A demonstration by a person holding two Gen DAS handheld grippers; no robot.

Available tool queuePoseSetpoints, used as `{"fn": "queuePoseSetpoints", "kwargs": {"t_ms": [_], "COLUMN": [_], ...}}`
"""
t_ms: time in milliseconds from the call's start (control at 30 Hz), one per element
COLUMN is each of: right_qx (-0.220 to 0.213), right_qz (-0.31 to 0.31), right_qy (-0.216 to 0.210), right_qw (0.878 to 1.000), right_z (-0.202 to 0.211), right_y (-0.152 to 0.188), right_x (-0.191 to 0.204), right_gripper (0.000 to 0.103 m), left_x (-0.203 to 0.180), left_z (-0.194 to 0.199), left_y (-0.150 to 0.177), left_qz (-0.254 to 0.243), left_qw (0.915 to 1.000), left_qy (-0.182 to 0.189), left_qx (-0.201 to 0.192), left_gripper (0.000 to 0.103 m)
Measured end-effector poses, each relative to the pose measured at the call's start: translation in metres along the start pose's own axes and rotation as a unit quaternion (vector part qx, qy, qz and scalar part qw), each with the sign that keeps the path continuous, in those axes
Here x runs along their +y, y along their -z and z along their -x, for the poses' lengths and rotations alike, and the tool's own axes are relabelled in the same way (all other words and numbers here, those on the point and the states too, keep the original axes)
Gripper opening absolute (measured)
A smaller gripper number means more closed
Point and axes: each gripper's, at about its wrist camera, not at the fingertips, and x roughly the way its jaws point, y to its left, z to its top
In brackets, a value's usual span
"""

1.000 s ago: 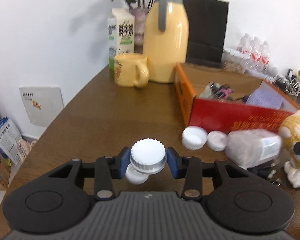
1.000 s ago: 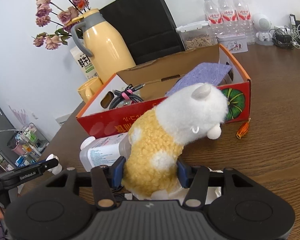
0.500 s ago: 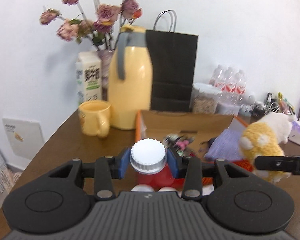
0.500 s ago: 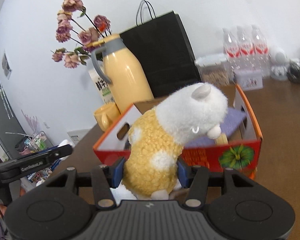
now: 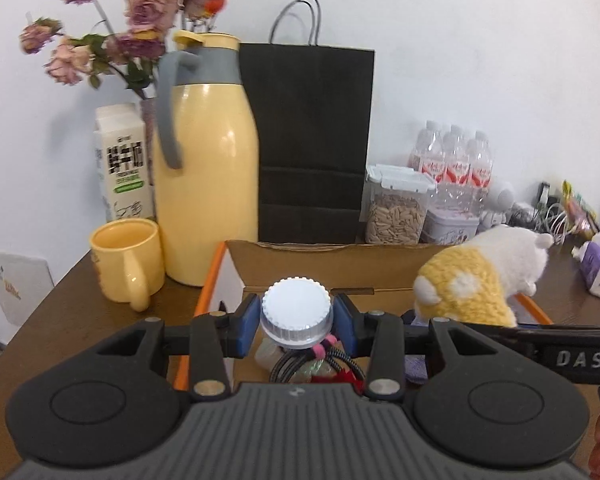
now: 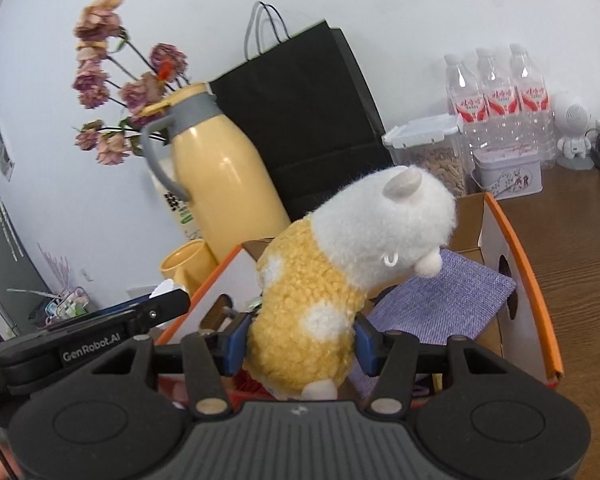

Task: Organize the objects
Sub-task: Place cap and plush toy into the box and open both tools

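While both grippers hang over the cardboard box, left gripper pinches the white-capped bottle; right gripper clamps the plush toy.

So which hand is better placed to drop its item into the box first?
Right, I'd say. Its gripper holds the plush toy over the box's open middle, above the purple cloth. The left gripper's white-capped bottle hangs over tangled cables.

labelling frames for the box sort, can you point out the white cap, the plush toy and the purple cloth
white cap (image 5: 296, 307), left wrist view, centre of its flat top
plush toy (image 6: 308, 312), right wrist view, yellow woolly body
purple cloth (image 6: 444, 304), right wrist view, middle of the woven surface inside the box
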Motion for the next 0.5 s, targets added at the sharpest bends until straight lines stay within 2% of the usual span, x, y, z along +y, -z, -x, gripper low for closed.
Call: {"fn": "queuePoseSetpoints", "kwargs": {"t_ms": [233, 400, 433, 467, 500], "right_qx": [0.034, 0.043, 0.042, 0.040, 0.038], "right_qz": [-0.014, -0.012, -0.009, -0.006, -0.003], "right_qy": [0.001, 0.005, 0.007, 0.013, 0.018], "right_qw": [0.999, 0.999, 0.999, 0.999, 0.999], "right_z": [-0.032, -0.035, -0.033, -0.031, -0.029], "right_y": [0.005, 0.009, 0.010, 0.010, 0.010], "right_x": [-0.024, -0.026, -0.025, -0.024, -0.024], "right_gripper": [0.053, 0.056, 0.059, 0.060, 0.062], "left_x": [-0.003, -0.003, -0.003, -0.003, -0.002], "left_z": [-0.030, -0.031, -0.029, -0.028, -0.026], "left_y": [0.009, 0.013, 0.013, 0.013, 0.014], "left_qz": [-0.010, -0.015, -0.015, -0.015, -0.015], "left_qw": [0.9997, 0.9996, 0.9997, 0.9997, 0.9998], "left_qy": [0.007, 0.006, 0.003, -0.001, -0.005], "left_qx": [0.023, 0.023, 0.021, 0.019, 0.013], "left_gripper": [0.041, 0.042, 0.046, 0.063, 0.071]}}
